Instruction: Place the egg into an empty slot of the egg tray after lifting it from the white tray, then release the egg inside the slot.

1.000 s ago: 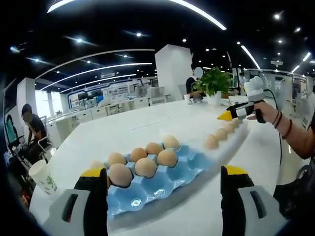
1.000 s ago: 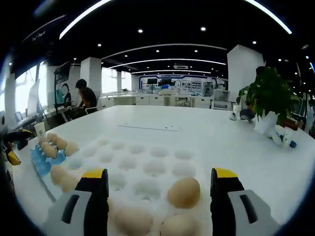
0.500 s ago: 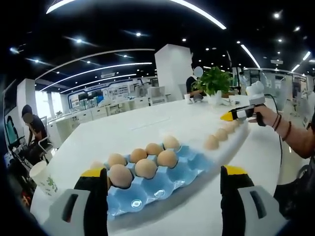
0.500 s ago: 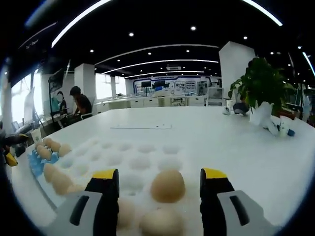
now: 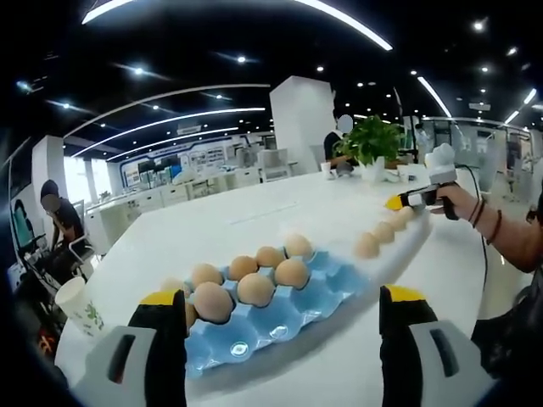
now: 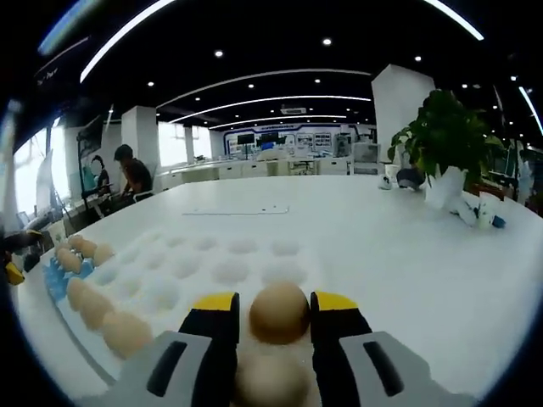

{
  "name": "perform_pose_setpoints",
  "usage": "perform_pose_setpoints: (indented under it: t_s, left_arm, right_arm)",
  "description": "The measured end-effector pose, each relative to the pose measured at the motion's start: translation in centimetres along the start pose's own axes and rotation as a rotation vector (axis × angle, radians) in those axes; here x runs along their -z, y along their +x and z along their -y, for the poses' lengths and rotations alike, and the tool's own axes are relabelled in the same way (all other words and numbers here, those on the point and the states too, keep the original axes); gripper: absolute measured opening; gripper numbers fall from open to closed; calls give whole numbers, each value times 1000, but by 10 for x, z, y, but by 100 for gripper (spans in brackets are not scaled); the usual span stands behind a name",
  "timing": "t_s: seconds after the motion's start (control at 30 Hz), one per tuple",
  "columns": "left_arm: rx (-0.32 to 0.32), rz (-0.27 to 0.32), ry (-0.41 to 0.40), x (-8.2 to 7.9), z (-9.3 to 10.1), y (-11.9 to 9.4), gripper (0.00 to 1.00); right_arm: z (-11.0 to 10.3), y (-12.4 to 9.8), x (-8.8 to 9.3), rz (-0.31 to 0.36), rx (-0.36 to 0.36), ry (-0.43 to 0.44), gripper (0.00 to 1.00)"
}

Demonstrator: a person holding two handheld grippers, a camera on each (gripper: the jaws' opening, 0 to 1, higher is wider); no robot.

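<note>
In the right gripper view, my right gripper (image 6: 277,309) is shut on a brown egg (image 6: 278,312), its yellow-tipped jaws pressed to both sides. That egg sits low over the white tray (image 6: 212,271), with another egg (image 6: 270,383) just in front of it. More eggs (image 6: 125,332) line the tray's left edge. The blue egg tray (image 5: 288,309) holds several eggs (image 5: 254,288) along its far and left slots, and its near slots are bare. My left gripper (image 5: 282,335) hovers open in front of it. The right gripper (image 5: 414,198) also appears at the white tray's far end, in a hand.
A paper cup (image 5: 78,305) stands at the table's left edge. A potted plant (image 6: 441,144) and small items sit at the far right. A flat sheet (image 6: 236,209) lies mid-table. A person (image 6: 129,170) sits at a desk beyond.
My right gripper's jaws have narrowed from wide open and shut on the egg, after moving in over it. The left gripper has hardly moved.
</note>
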State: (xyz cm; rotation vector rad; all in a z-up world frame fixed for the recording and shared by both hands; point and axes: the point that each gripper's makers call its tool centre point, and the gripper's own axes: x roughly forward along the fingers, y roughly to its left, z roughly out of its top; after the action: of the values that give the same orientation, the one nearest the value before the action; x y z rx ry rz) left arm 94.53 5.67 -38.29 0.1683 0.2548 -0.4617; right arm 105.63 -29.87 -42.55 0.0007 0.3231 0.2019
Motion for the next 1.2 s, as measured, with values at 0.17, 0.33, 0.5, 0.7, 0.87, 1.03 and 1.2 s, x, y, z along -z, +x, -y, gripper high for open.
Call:
perform_pose_setpoints:
  t_s: [0.17, 0.33, 0.5, 0.7, 0.87, 1.03, 1.2]
  left_arm:
    - [-13, -8, 1, -2, -1, -1, 96]
    - [-28, -6, 4, -7, -4, -1, 96]
    - [-48, 7, 10, -17, -9, -1, 96]
    - [-46, 18, 19, -22, -8, 2, 96]
    - [-48, 11, 10, -18, -7, 5, 96]
    - [-44, 20, 2, -20, -5, 8, 96]
    - [-38, 19, 10, -20, -4, 9, 96]
  right_arm:
    - [3, 2, 0, -31, 30, -48, 34]
    - [10, 5, -3, -43, 67, -29, 30]
    - [14, 6, -5, -28, 60, -4, 29]
    - [18, 5, -14, 58, 54, 8, 29]
    - [18, -4, -26, 120, 42, 15, 29]
    - [12, -7, -36, 151, 19, 21, 29]
    - [0, -11, -48, 173, 5, 4, 29]
